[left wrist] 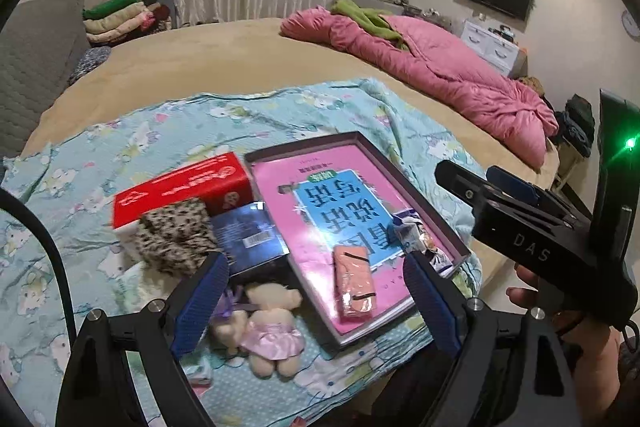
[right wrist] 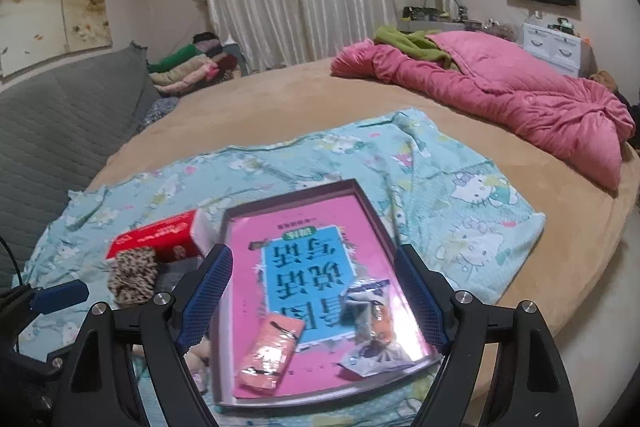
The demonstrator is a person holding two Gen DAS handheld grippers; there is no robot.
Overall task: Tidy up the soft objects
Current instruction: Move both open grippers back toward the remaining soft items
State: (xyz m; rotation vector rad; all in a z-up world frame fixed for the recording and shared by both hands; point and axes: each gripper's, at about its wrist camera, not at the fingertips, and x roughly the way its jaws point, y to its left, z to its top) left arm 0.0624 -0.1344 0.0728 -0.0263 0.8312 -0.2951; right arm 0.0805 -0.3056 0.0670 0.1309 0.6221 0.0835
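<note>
Loosely, both the left gripper (left wrist: 316, 301) and right gripper (right wrist: 316, 301) hung wide apart, empty, above a plush bear (left wrist: 268, 323), glossy pink book (right wrist: 288, 227), crinkly packets (right wrist: 270, 353) and a shallow tray (right wrist: 362, 197).

Black tool (left wrist: 316, 301), ribbed blue pads (left wrist: 204, 303)

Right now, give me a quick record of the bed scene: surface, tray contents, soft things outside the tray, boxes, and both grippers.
surface: blue cartoon-print cloth spread on a tan bed
tray: pink and blue book, orange packet, blue-white wrapped packet
soft items outside tray: teddy bear in pink dress, leopard-print fabric piece
boxes: red box, dark blue box
left gripper: open, empty, above the bear
right gripper: open, empty, above the tray
</note>
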